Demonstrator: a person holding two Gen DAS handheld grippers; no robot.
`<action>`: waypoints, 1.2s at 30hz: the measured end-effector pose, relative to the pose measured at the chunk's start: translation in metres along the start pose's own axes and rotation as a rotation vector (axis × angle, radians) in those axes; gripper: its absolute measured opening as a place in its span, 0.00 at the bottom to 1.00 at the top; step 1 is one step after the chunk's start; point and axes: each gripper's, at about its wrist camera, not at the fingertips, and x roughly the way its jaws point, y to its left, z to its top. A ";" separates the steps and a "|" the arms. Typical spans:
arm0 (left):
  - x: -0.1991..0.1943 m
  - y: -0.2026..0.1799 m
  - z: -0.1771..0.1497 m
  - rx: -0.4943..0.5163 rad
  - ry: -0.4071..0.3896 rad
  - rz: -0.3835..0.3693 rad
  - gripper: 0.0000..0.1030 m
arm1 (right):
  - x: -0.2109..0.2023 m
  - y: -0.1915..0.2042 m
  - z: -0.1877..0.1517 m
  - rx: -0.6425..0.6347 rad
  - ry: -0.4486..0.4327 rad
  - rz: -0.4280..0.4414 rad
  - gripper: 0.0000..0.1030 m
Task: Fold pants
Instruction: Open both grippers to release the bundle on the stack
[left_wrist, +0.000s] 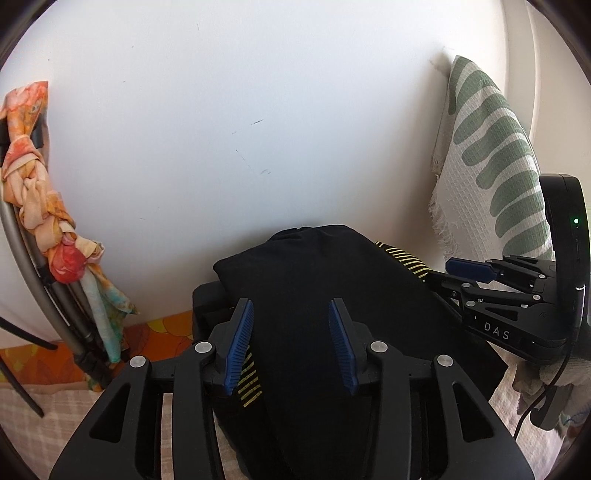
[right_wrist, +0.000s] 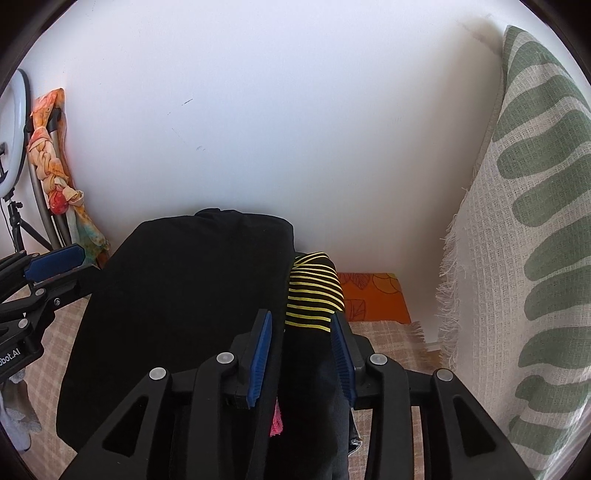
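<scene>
A: Where is the left tool (left_wrist: 291, 347)?

B: Over the near end of the folded black pants (left_wrist: 317, 280). Its 2 blue pads (left_wrist: 239, 345) stand partly apart, with black cloth between them; neither pad presses on it. A strip of yellow stripes shows just under the left pad.

A: And the right tool (right_wrist: 301, 354)?

B: Also partly apart. The yellow-striped band (right_wrist: 314, 291) of the pants runs up between its pads. The right pad lies against the cloth edge, the left pad stands clear, so there is no grip.

A: How do the pants lie?

B: Folded into a thick dark bundle on a beige checked cover (right_wrist: 48, 350), far end touching the white wall (right_wrist: 295, 129). The striped part is on the bundle's right side. A bit of pink (right_wrist: 277, 421) peeks out under the right tool; I cannot tell what it is.

A: What is around?

B: Right of the pants, a white cushion with green shapes (right_wrist: 532, 229) leans upright, fringe hanging. An orange leaf-print cloth (right_wrist: 373, 295) lies between bundle and cushion at the wall. At the left, a knotted orange floral scarf (left_wrist: 37, 192) hangs on a grey frame, and a ring light on a stand (right_wrist: 14, 125) is beside it.
</scene>
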 end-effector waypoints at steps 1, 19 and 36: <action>-0.004 -0.001 0.001 0.006 -0.005 0.000 0.40 | -0.004 0.002 0.000 0.001 -0.005 0.001 0.36; -0.098 0.010 -0.009 -0.005 -0.044 -0.040 0.65 | -0.097 0.029 -0.018 0.038 -0.111 -0.033 0.81; -0.201 0.032 -0.059 -0.013 -0.071 -0.050 0.69 | -0.203 0.101 -0.075 0.055 -0.228 -0.038 0.99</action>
